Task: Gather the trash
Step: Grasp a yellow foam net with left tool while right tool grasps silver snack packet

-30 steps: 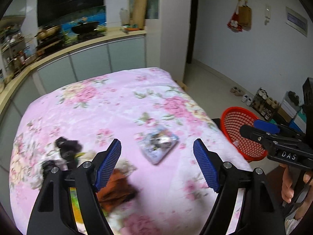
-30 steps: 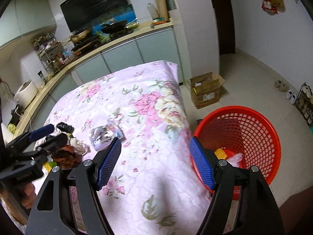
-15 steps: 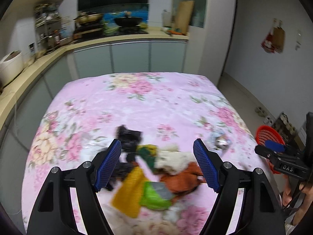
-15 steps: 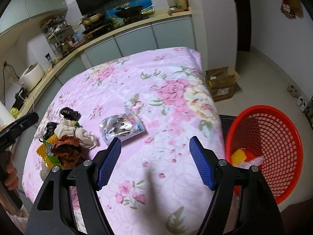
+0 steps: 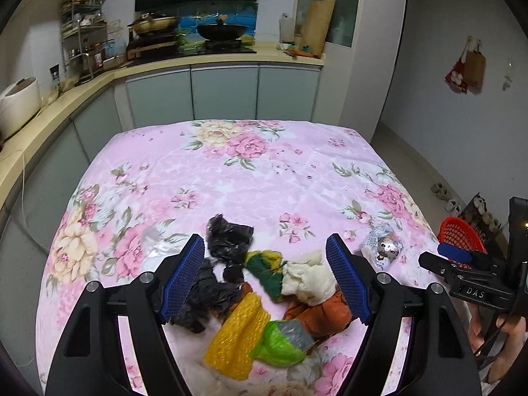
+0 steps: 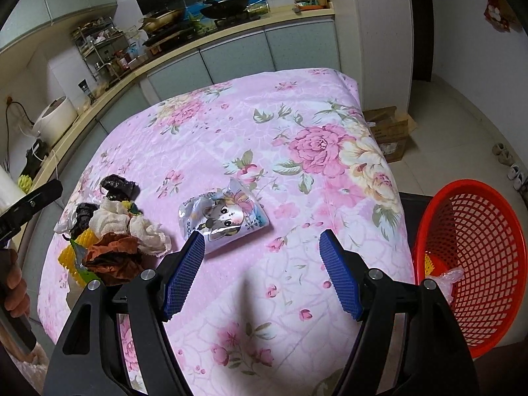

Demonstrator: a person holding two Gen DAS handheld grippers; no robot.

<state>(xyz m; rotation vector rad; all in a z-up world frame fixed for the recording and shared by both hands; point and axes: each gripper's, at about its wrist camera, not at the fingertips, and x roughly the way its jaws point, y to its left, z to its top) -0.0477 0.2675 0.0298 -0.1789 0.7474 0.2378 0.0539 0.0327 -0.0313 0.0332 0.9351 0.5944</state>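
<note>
A pile of trash (image 5: 260,293) lies on the pink floral table: black plastic, white tissue (image 5: 308,279), brown paper, yellow foam net (image 5: 236,336), green wrapper. My left gripper (image 5: 265,282) is open, hovering just over the pile. A silver cartoon snack packet (image 6: 226,219) lies apart to the right of the pile (image 6: 112,237); it also shows in the left wrist view (image 5: 382,250). My right gripper (image 6: 260,277) is open and empty, just in front of the packet. The red basket (image 6: 472,264) stands on the floor at the right, holding some trash.
The table (image 6: 297,125) is covered with a pink floral cloth. A kitchen counter (image 5: 198,62) with pans runs behind it. A cardboard box (image 6: 392,135) and shoes lie on the floor past the table's right edge. The basket also shows in the left wrist view (image 5: 460,242).
My left gripper has swung left from the snack packet to over the trash pile. My right gripper has turned left from the basket toward the snack packet. Both stay open.
</note>
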